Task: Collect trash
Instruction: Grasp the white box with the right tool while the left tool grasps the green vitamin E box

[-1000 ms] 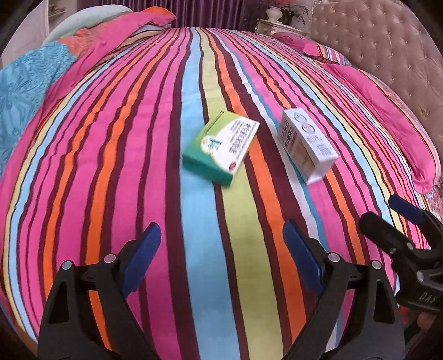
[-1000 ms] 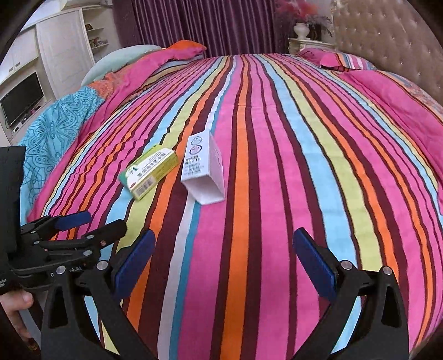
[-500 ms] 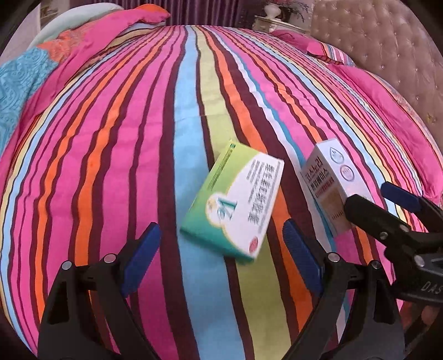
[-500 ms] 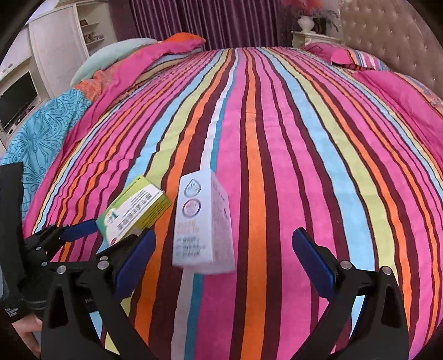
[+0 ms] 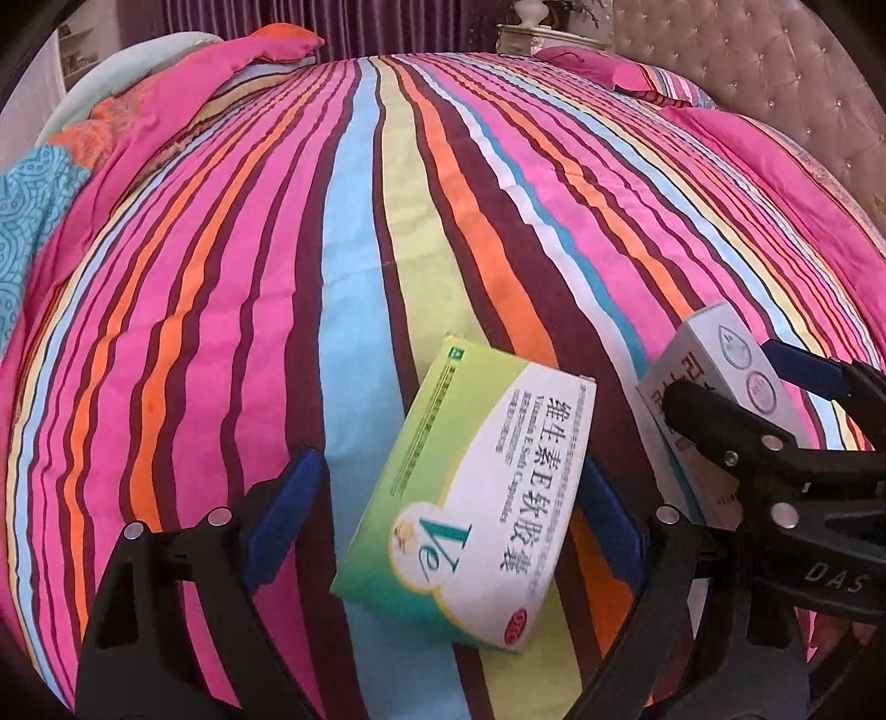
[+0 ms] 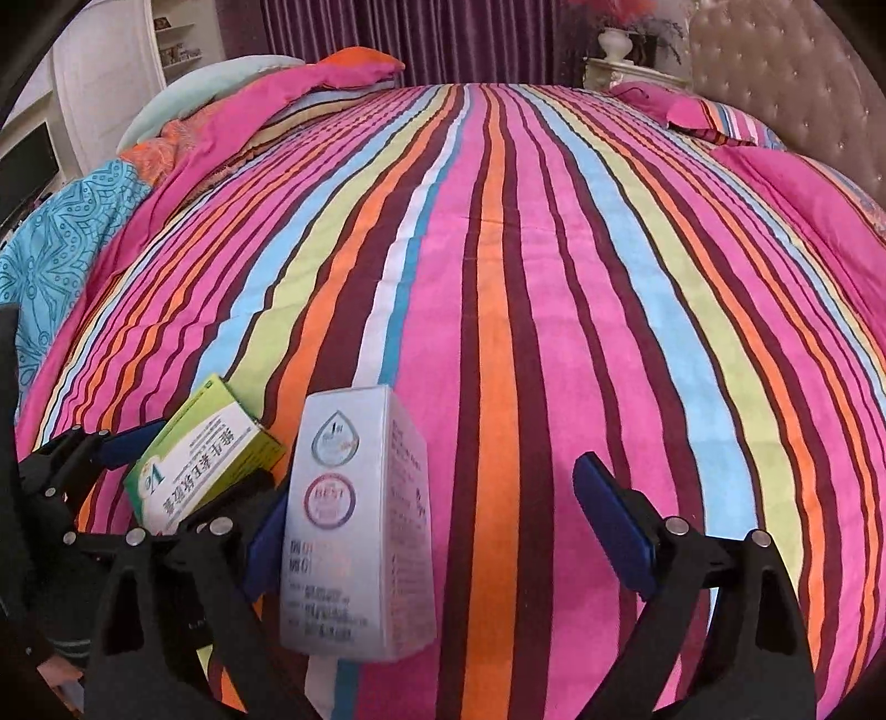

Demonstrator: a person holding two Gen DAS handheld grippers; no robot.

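A green and white medicine box (image 5: pixel 470 498) lies on the striped bedspread (image 5: pixel 354 232), between the open fingers of my left gripper (image 5: pixel 448 526), close to the right pad. It also shows in the right wrist view (image 6: pixel 194 471). A white box (image 6: pixel 354 531) lies between the open fingers of my right gripper (image 6: pixel 443 543), close against the left pad. In the left wrist view the white box (image 5: pixel 714 382) sits at the right, with the right gripper's fingers (image 5: pixel 720 426) around it.
Pink pillows (image 6: pixel 714 116) and a tufted headboard (image 6: pixel 786 72) are at the far right. A rumpled pink and blue quilt (image 6: pixel 111 221) lies along the left side. Purple curtains (image 6: pixel 421 39) and a nightstand with a vase (image 6: pixel 614 50) stand behind the bed.
Both grippers have moved forward and down. Each box now lies between its gripper's open fingers instead of ahead of them.
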